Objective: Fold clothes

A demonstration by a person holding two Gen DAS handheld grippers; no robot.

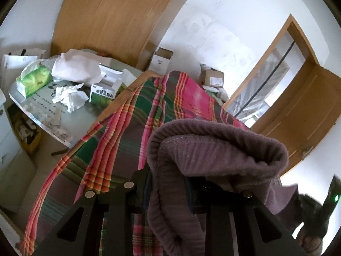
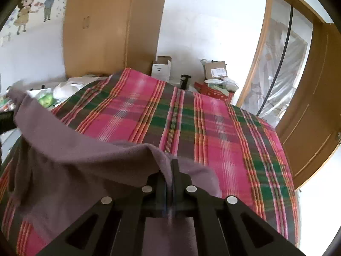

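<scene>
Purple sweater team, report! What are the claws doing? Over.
Right claw shut on purple sweater. Left claw gripping its bunched edge. Sweater lifted over plaid bedsheet. Nothing blocking.

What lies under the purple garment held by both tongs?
Under the purple garment lies a pink and green plaid sheet, spread flat. Whatever sits beneath the sheet or the covered patch is hidden. The right tongs pinch the cloth edge.

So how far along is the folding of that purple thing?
Early, by the look of it. No neat fold shows yet. In hand: the left gripper and the right gripper each pinch the purple garment, which hangs bunched over the plaid bedspread. Still left: spreading it flat and making the folds.
</scene>
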